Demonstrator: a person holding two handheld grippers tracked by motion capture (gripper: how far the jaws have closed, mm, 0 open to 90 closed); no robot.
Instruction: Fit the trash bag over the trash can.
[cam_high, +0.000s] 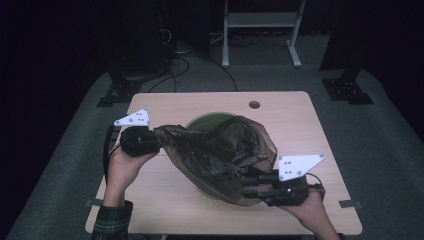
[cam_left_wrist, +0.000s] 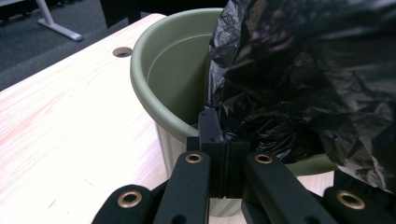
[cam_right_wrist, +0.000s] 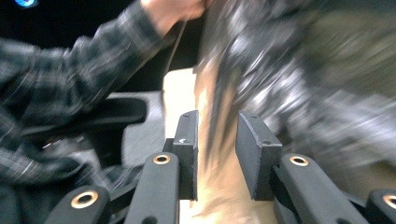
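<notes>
Lining green bin (cam_high: 200, 122) with black bag (cam_high: 220, 155), mid-worktop.
Left gripper (cam_left_wrist: 219, 140) fingers pinch bag edge; right gripper (cam_right_wrist: 217, 154) fingers spread, film between. Regrip, stretch mouth over rim.

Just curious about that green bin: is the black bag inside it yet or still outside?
Mostly outside. The black bag is spread above the green bin; the bin's visible inside wall is bare, with one bag edge hanging just inside the rim.

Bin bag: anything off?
Yes. The black bag is not seated in the green bin; it lies bunched across the rim. The left gripper pinches one edge; the right gripper stands apart.
</notes>
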